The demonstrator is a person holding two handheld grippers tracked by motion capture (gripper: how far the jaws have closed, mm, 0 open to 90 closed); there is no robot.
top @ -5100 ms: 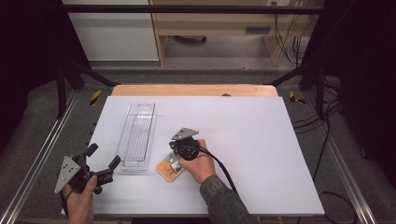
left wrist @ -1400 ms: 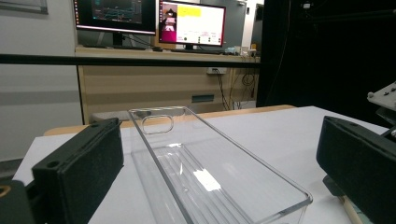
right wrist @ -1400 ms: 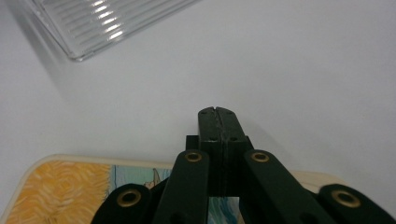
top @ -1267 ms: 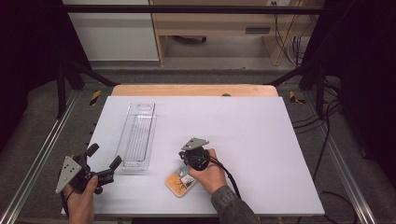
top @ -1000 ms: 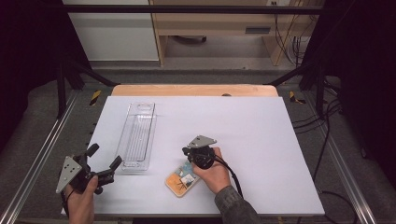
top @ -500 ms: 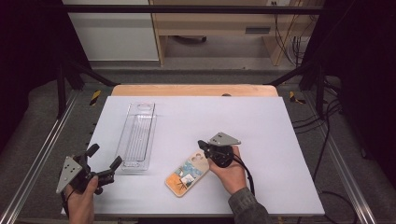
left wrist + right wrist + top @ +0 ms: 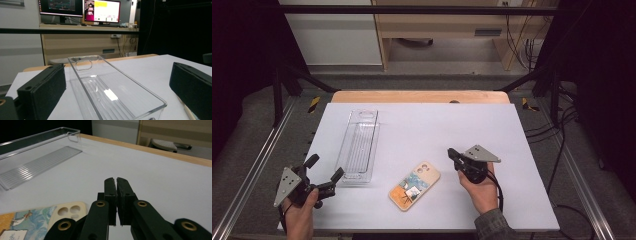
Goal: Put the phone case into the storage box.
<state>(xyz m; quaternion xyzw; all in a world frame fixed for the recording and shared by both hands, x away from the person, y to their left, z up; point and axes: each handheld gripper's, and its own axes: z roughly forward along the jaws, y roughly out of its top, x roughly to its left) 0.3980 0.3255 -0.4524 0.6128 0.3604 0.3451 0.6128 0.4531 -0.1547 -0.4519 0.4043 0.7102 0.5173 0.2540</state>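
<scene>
White tabletop (image 7: 422,125): my right gripper (image 7: 455,156), jaws closed and empty, had withdrawn rightward from the phone case (image 7: 414,185); left gripper (image 7: 323,173) waited wide open near the clear tray (image 7: 359,145).

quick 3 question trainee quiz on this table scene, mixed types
1. True or false: the phone case lies inside the clear tray.
2. Which hand-held gripper has its jaws wide apart? A) left B) right
3. Fill in: the printed side of the phone case faces ____.

Key:
1. False; it lies on the white table, apart from the tray.
2. A; the left hand-held gripper is open, the right hand-held gripper is shut on nothing.
3. Up.
</scene>
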